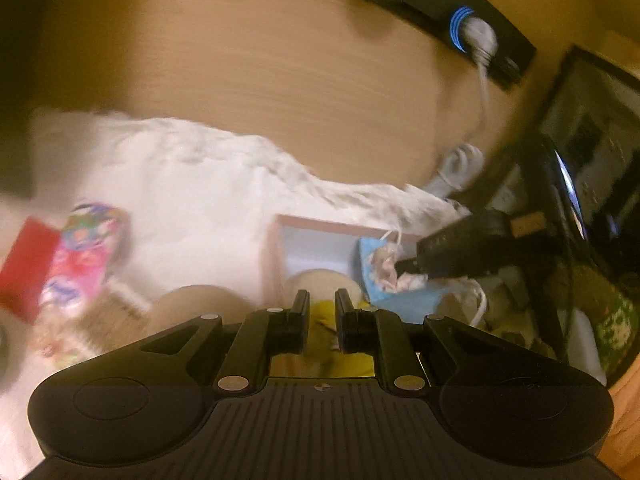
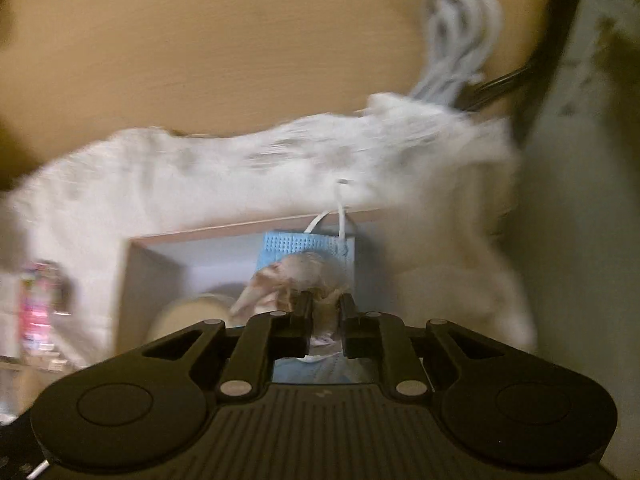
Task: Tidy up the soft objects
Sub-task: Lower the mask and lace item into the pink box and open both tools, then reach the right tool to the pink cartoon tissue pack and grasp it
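Note:
An open box with a pink rim (image 1: pixel 320 222) (image 2: pixel 240 226) lies on a white fluffy cloth (image 1: pixel 180 184) (image 2: pixel 280 160). Inside it are a blue face mask (image 1: pixel 366 252) (image 2: pixel 296 246) and a round beige pad (image 1: pixel 320 280) (image 2: pixel 192 312). My right gripper (image 2: pixel 325 300) (image 1: pixel 404 266) points down into the box, shut on a crumpled pink-white cloth (image 2: pixel 304 270) (image 1: pixel 384 276) just in front of the mask. My left gripper (image 1: pixel 322 298) is at the box's near edge, jaws nearly together on a yellow soft thing (image 1: pixel 320 316), most of it hidden behind the fingers.
A colourful packet (image 1: pixel 80 252) (image 2: pixel 36 304) and a red box (image 1: pixel 24 268) lie at the left. A second beige pad (image 1: pixel 200 300) lies beside the box. Behind are a wooden desk top (image 1: pixel 280 60), a coiled white cable (image 1: pixel 456 168) (image 2: pixel 460 40) and a black power strip (image 1: pixel 440 8). Dark clutter crowds the right.

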Available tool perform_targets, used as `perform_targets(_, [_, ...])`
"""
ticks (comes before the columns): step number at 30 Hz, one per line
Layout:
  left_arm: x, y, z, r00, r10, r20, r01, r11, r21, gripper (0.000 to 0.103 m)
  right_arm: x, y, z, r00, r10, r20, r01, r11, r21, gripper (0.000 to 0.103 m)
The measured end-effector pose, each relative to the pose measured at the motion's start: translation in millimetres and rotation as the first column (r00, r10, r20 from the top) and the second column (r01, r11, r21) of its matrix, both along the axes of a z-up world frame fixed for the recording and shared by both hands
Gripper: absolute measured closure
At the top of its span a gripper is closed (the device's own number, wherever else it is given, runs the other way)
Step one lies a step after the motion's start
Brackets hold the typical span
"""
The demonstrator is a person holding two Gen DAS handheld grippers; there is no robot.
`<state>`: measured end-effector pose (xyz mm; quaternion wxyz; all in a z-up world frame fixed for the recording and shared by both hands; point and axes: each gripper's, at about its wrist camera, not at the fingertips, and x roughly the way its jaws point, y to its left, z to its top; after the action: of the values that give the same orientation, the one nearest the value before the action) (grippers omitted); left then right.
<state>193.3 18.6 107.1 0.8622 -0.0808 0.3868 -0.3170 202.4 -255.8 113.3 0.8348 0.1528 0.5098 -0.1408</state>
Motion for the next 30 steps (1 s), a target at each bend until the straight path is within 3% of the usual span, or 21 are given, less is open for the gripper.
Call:
perform_targets(2, [0.0, 15.2, 0.3, 0.999, 0.035, -0.001, -0.035, 0.999, -0.006, 0.088, 3.6, 10.1, -3.7, 0.999, 0.042, 0.014, -0.042, 0.998, 0.035, 0.089])
perform_targets(6, [-6.6, 52.7, 6.6, 0.994, 0.105, 0.03, -0.105, 0.994, -0.003, 0.088, 8.6, 21.3, -6.9, 0.997, 0.071, 0.021, -0.071, 0.997, -0.01, 0.086])
perform_targets(8, [-11.7, 75.8, 10.0, 0.987, 0.153, 0.055, -0.152, 0.988, -0.006, 0.088, 4.7, 15.0, -6.0, 0.997, 0.073, 0.034, -0.074, 0.997, 0.028, 0.079])
perform_targets(10, [-17.6, 101.6, 11.2, 0.975, 0.209, 0.075, -0.209, 0.978, -0.01, 0.088, -4.4, 9.4, 4.0, 0.996, 0.076, 0.056, -0.079, 0.995, 0.055, 0.064])
perform_targets(13, [-26.1, 141.3, 10.7, 0.953, 0.292, 0.082, -0.292, 0.956, -0.014, 0.088, -25.4, 6.5, 33.8, 0.983, 0.098, 0.155, -0.103, 0.994, 0.023, 0.047])
perform_targets(17, [-36.1, 183.4, 3.5, 0.917, 0.393, 0.067, -0.395, 0.919, 0.009, 0.088, -45.5, 9.1, 66.9, 0.964, 0.126, 0.234, -0.117, 0.992, -0.049, 0.046])
perform_targets(20, [-45.6, 202.0, -1.8, 0.898, 0.437, 0.053, -0.438, 0.899, 0.022, 0.088, -54.7, 7.8, 70.4, 0.964, 0.124, 0.233, -0.133, 0.991, 0.022, 0.045])
perform_targets(23, [-56.6, 212.2, -5.4, 0.891, 0.453, 0.041, -0.454, 0.89, 0.033, 0.088, -58.5, 15.2, 45.4, 0.977, 0.134, 0.165, -0.149, 0.986, 0.081, 0.051])
perform_targets(24, [-59.7, 214.9, -6.3, 0.891, 0.453, 0.038, -0.455, 0.89, 0.038, 0.088, -58.7, 19.2, 31.6, 0.981, 0.14, 0.132, -0.152, 0.985, 0.085, 0.063])
perform_targets(25, [-63.7, 217.2, -6.7, 0.892, 0.451, 0.039, -0.452, 0.891, 0.047, 0.088, -58.0, 24.0, 16.9, 0.985, 0.141, 0.098, -0.149, 0.985, 0.087, 0.068])
perform_targets(27, [-68.6, 222.3, -4.6, 0.893, 0.446, 0.055, -0.449, 0.891, 0.067, 0.088, -57.3, 29.4, -10.2, 0.992, 0.114, 0.051, -0.118, 0.989, 0.088, 0.068])
perform_targets(30, [-72.8, 230.6, -1.2, 0.894, 0.439, 0.087, -0.446, 0.89, 0.093, 0.088, -61.7, 34.4, -12.4, 0.993, 0.09, 0.081, -0.094, 0.994, 0.05, 0.066])
